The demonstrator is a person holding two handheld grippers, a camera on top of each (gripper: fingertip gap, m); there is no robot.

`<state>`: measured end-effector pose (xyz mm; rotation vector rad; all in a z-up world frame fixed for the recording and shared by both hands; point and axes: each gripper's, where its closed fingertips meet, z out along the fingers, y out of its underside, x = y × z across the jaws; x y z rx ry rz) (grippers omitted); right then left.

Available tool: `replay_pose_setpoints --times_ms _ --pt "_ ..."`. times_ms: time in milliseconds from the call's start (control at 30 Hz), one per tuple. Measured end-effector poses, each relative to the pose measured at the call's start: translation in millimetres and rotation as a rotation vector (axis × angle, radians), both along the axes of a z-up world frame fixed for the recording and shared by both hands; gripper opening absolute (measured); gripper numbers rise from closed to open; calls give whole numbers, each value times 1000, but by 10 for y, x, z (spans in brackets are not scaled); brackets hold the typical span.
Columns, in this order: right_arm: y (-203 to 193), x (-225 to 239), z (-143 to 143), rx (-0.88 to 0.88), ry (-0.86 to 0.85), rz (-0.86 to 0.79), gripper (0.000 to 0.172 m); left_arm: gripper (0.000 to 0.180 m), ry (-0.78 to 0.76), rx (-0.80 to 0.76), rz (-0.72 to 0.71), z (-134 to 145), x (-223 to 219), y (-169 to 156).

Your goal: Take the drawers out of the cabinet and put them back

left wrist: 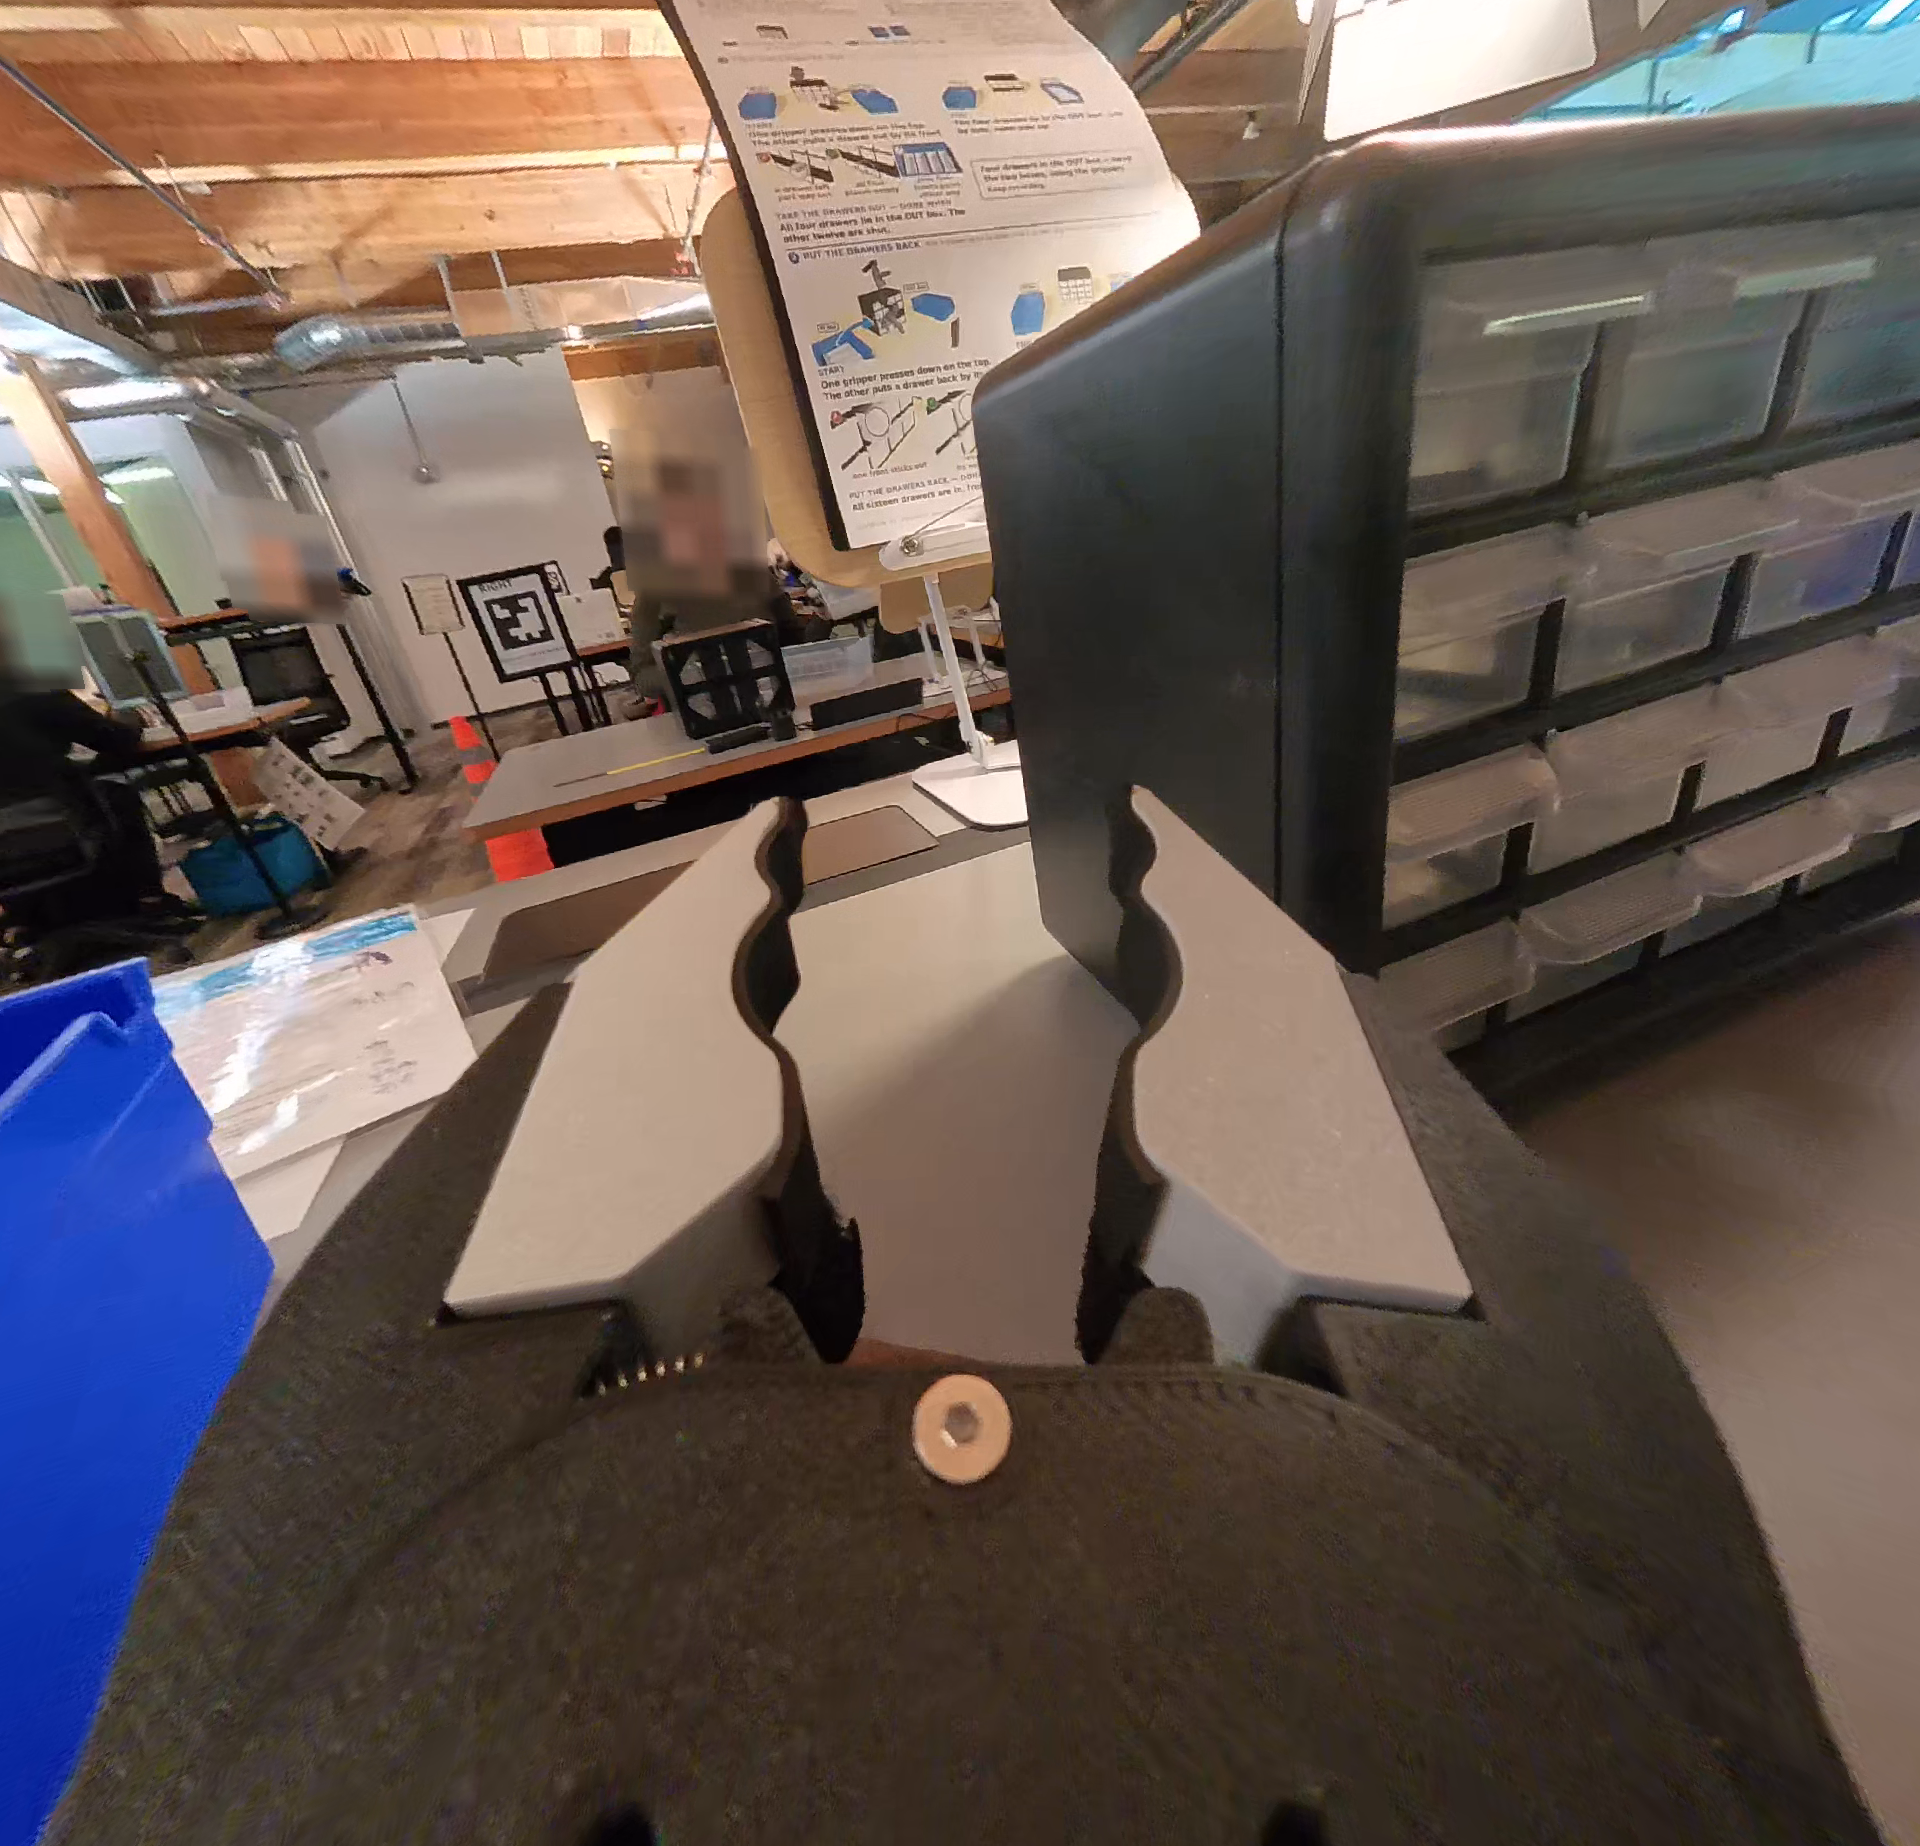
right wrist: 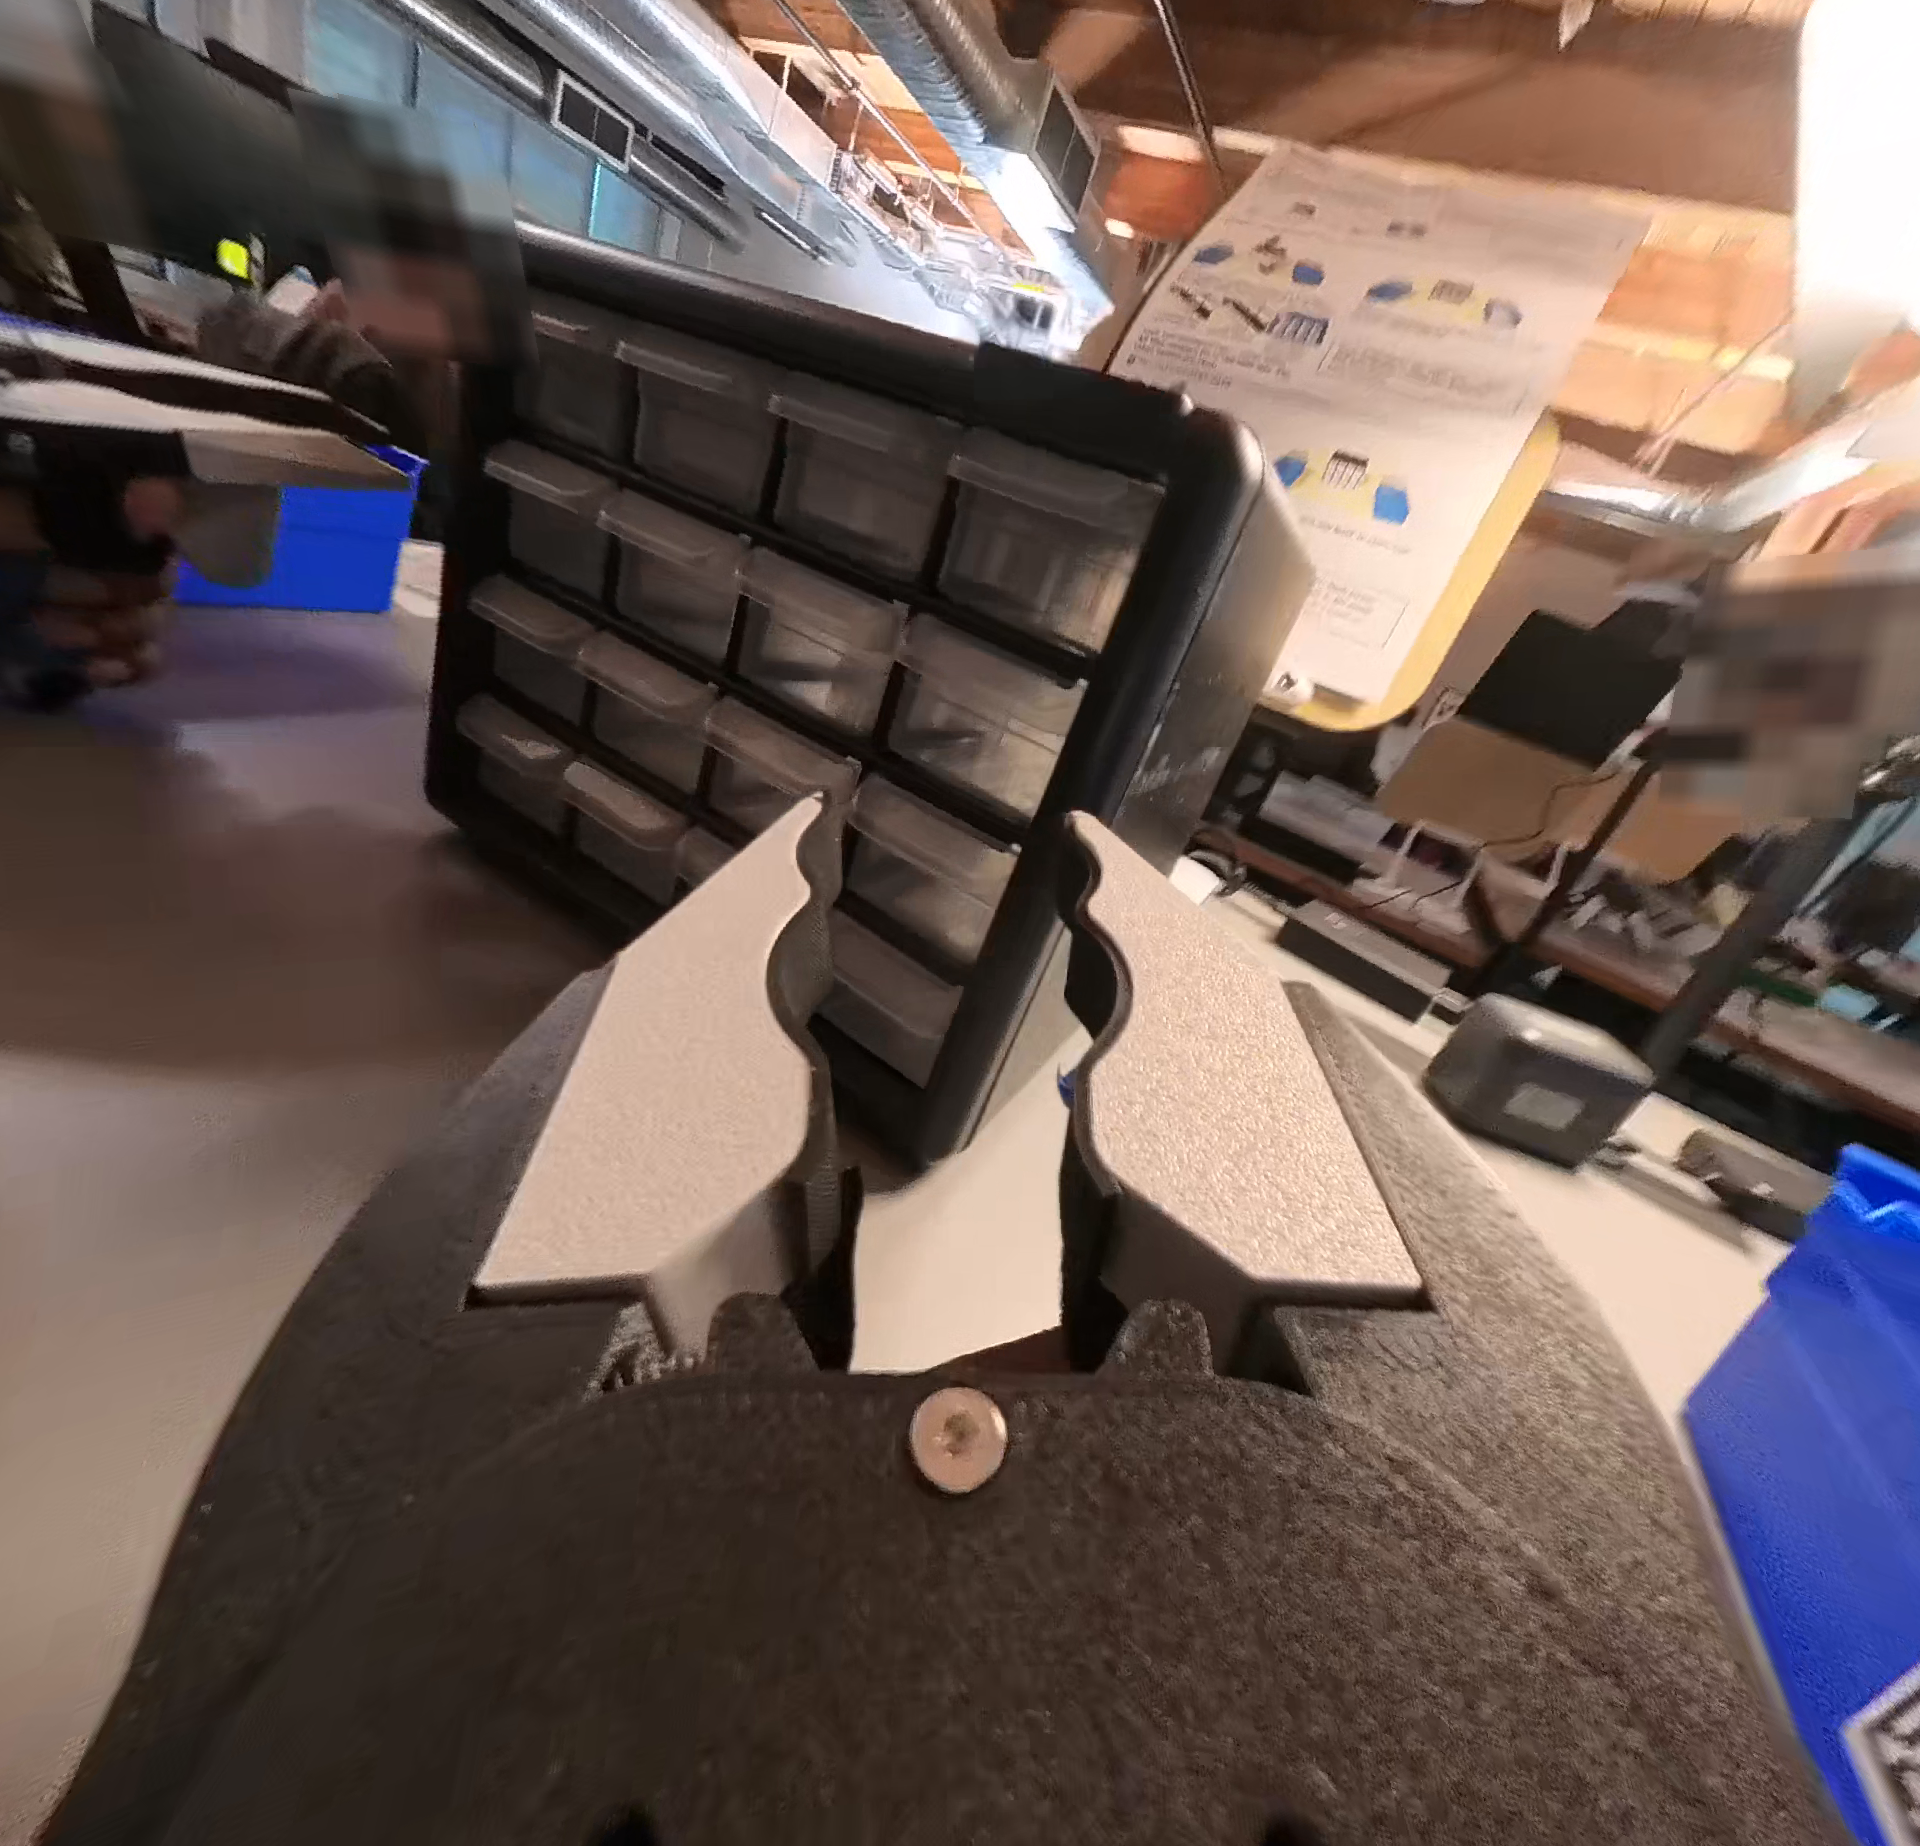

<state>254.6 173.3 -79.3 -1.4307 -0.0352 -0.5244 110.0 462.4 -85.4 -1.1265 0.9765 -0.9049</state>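
We see the black cabinet (right wrist: 831,653) standing upright on the grey table (left wrist: 935,1017), all the clear drawers (right wrist: 997,539) seated in its front, none sticking out as far as we can tell (right wrist view is blurred).

Left gripper (left wrist: 961,820): jaws well apart, nothing between them but bare tabletop. Its right fingertip (left wrist: 1153,830) sits in front of the cabinet's left side panel, near the bottom front corner; whether it touches we can't tell. Left of that gripper the table is open up to a laminated sheet (left wrist: 312,1027) and a blue bin (left wrist: 94,1277) at the frame's left edge. Behind the cabinet stands an instruction poster (left wrist: 935,269) on a white stand w/ a flat base (left wrist: 977,799) close to the cabinet's rear edge.

Right gripper (right wrist: 948,828): jaws also apart, not clamped on anything. They frame the cabinet's lower right area, i.e. the right-column drawers and the right front edge. Contact we can't judge. Open table lies wide to the left of the cabinet front; to the right there's a strip of table, then a dark grey box (right wrist: 1538,1079) and a second blue bin (right wrist: 1818,1433) at the right edge. The far blue bin (right wrist: 312,549) shows beyond the cabinet's left edge, w/ the other gripper (right wrist: 156,446) up there.
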Motion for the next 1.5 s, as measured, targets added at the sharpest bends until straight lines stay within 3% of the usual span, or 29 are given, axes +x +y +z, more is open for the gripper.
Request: replay_pose_setpoints --times_ms 467,600,700,833,900,967,1067,1267,1500 --pt "159 -42 113 -73 -531 -170 28 59 8 69 -48 15 -13 -276" --pt "283 -35 108 -96 -605 -160 28 60 -31 74 -115 124 -42 -409" --pt "357 -29 128 -101 -581 -113 29 60 -42 75 -243 268 -68 -617" --pt "425 -63 164 -121 -591 -42 29 65 106 44 -459 709 14 -889" --pt "453 -46 184 -113 -597 -45 29 66 202 77 -464 1018 138 -921" --pt "475 -10 189 -91 -575 -68 29 72 360 148 -423 1142 321 -878" --pt "485 10 130 -96 -543 -86 29 83 586 217 -431 1063 559 -878" --pt "427 17 107 -118 -580 -104 29 82 678 290 -455 961 804 -949" --pt "488 147 247 -137 -617 -184 29 68 743 343 -444 800 861 -980"
